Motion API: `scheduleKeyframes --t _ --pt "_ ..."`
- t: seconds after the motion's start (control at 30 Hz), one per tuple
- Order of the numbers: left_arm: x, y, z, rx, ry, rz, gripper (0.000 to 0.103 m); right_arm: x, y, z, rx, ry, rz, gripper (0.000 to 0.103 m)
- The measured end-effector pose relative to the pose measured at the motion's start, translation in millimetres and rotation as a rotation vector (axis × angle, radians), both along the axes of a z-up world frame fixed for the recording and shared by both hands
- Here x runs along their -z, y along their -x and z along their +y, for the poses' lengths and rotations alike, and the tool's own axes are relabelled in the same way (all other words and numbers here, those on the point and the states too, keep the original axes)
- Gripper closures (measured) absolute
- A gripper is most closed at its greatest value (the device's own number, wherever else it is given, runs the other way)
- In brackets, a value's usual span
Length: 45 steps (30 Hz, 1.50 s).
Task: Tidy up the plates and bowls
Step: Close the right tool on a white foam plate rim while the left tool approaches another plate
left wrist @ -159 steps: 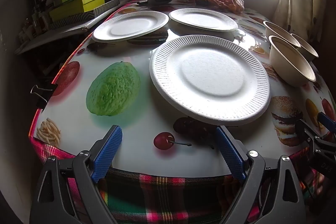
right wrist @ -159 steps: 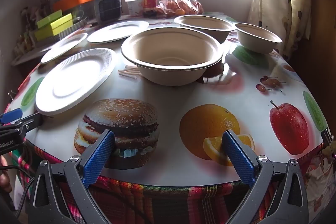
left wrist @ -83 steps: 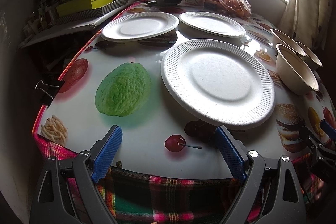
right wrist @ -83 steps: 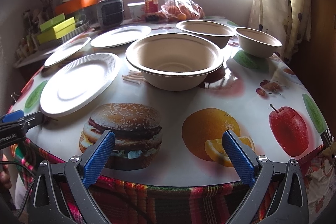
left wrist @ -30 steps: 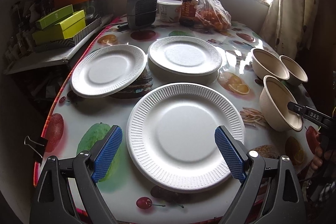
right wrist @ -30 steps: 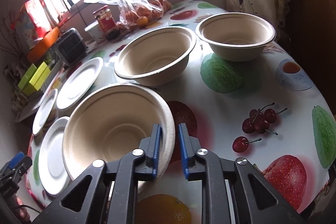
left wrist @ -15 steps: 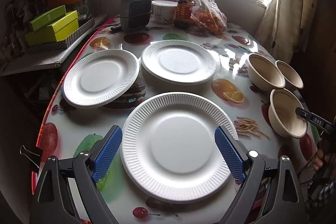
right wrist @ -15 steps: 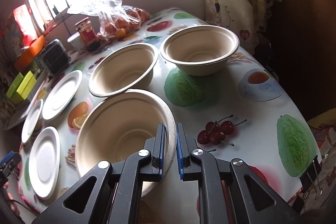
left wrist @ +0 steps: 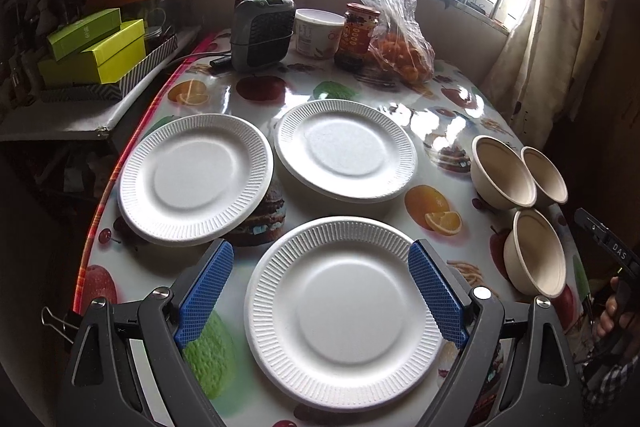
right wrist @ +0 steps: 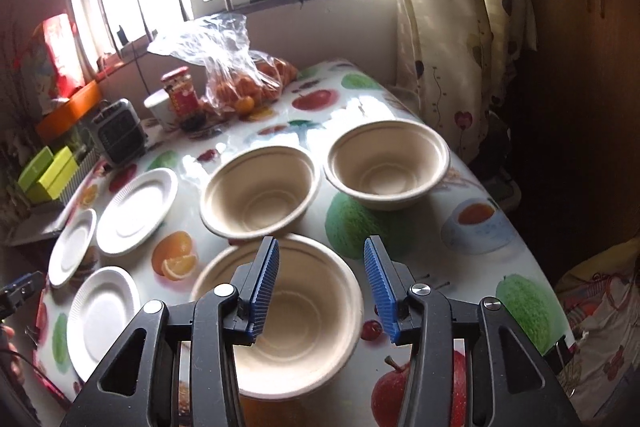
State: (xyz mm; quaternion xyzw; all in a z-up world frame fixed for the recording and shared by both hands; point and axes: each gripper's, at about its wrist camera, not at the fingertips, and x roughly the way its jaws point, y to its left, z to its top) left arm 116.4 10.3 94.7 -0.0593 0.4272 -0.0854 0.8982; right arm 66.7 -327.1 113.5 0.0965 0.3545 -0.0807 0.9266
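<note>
So we've got a table [left wrist: 248,103] with a glossy fruit-and-burger print cloth, and the paper tableware is spread all over it. Our left gripper [left wrist: 320,291] is spread wide, blue ribbed pads on either side of the nearest white fluted paper plate [left wrist: 344,311] from the left wrist view, hanging above it and not touching it. Two more white paper plates sit further back: one to the left [left wrist: 196,179] and one behind the near plate [left wrist: 346,149], right beside each other, rims nearly meeting.

Over on the other side, our right gripper [right wrist: 322,289] has just been opening its jaws, and now they stand partway apart. The nearest beige fibre bowl [right wrist: 288,315] sits under them on the table, its rim in line with the gap, but the pads aren't pressing on it, so nothing is held. It looks a bit blurred. Two more beige bowls stand behind it: a middle one [right wrist: 260,191] and a far one nearer the curtain [right wrist: 386,167], close together, all three upright and unstacked.

At the far end of the table by the window we can see a small grey fan heater [left wrist: 262,27], a white tub [left wrist: 318,33], a red-lidded jar [left wrist: 358,35] and a clear plastic bag of oranges [left wrist: 396,43]. Green boxes [left wrist: 96,45] are stacked on a shelf to the left.
</note>
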Motion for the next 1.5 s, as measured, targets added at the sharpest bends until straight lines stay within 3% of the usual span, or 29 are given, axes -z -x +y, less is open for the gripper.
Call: scheduleKeyframes --t 0.27,0.5,0.63,1.03,1.23,1.5 --pt "-17 -40 21 -0.043 0.021 -0.011 0.015 -32 -59 52 -0.23 -0.012 -0.026 0.059" --pt "-25 -74 29 -0.062 0.027 -0.015 0.017 -29 -131 92 -0.386 -0.099 0.071 0.059" --pt "-10 -92 28 -0.061 0.046 0.044 0.023 -16 -167 111 -0.44 -0.118 0.131 0.059" --pt "36 -125 18 -0.074 0.075 0.201 0.031 56 -238 127 -0.405 -0.169 0.363 0.059" --pt "49 -136 17 -0.081 0.101 0.243 0.038 68 -250 129 -0.403 -0.166 0.389 0.059" --pt "56 -143 14 -0.086 0.11 0.272 0.042 78 -256 132 -0.409 -0.184 0.417 0.072"
